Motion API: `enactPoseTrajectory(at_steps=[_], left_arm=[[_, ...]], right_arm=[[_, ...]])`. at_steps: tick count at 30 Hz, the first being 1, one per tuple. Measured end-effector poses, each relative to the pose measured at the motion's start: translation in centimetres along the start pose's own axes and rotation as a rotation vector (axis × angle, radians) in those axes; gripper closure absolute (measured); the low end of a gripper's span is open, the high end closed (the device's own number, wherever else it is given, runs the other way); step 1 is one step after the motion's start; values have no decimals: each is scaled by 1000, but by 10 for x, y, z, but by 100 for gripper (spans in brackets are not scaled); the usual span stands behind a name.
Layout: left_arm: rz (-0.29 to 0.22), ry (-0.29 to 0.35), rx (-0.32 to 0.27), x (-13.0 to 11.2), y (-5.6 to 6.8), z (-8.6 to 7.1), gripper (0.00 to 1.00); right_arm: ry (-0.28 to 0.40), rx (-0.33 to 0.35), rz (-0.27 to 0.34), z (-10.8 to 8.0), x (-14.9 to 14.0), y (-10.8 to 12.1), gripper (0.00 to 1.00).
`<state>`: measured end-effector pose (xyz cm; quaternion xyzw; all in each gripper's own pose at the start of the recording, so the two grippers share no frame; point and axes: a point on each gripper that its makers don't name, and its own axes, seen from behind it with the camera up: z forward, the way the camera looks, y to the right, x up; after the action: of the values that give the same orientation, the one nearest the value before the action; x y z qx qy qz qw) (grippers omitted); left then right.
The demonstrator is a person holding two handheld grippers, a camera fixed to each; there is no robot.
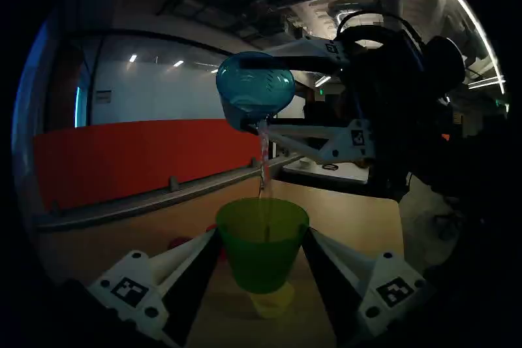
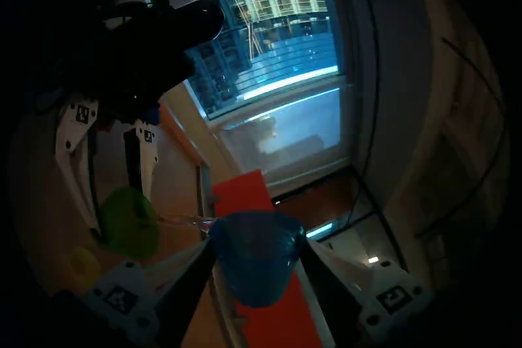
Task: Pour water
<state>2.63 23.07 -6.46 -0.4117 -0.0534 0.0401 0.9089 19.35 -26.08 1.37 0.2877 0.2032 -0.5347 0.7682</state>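
Left gripper view looks along the left claw (image 1: 261,238), whose two white fingers with black inner pads are closed narrowly on the sides of a green cup (image 1: 262,250), so that cup sits upright at lower centre of the frame with its mouth open upward. Directly above it, at upper centre, the right claw (image 1: 262,90) grips a blue cup (image 1: 254,83) between its fingers; that cup is tipped right over, its long axis near level and its rim down toward the green one. A thin stream of water (image 1: 263,162) falls from the blue rim straight into the green mouth, so the relation that matters is vertical: source above, receiver below, the two well apart with only the stream between them. My judgement is that the pour is under way, and the next move depends on keeping the blue rim over the green opening while the tilt is changed. Both cups are translucent, smooth, tapered plastic tumblers, light and probably slippery when wet. Under the green cup a small yellow piece (image 1: 273,301) lies on the pale wooden bench (image 1: 355,217), with a red object (image 1: 176,242) at lower left, too dim to identify. Beyond the bench runs an orange-red wall panel (image 1: 143,158).
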Motion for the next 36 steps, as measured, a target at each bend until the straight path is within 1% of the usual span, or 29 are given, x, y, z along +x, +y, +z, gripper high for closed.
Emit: enactPoseTrajectory(at_steps=[19,36], left_arm=[[9,2,-7,3,5,0,16],[15,-3,-7,2,5,1,15]], right_arm=[[-1,-26,-81,-2,1,12,10],[5,-34,-153,0,3,17,10]])
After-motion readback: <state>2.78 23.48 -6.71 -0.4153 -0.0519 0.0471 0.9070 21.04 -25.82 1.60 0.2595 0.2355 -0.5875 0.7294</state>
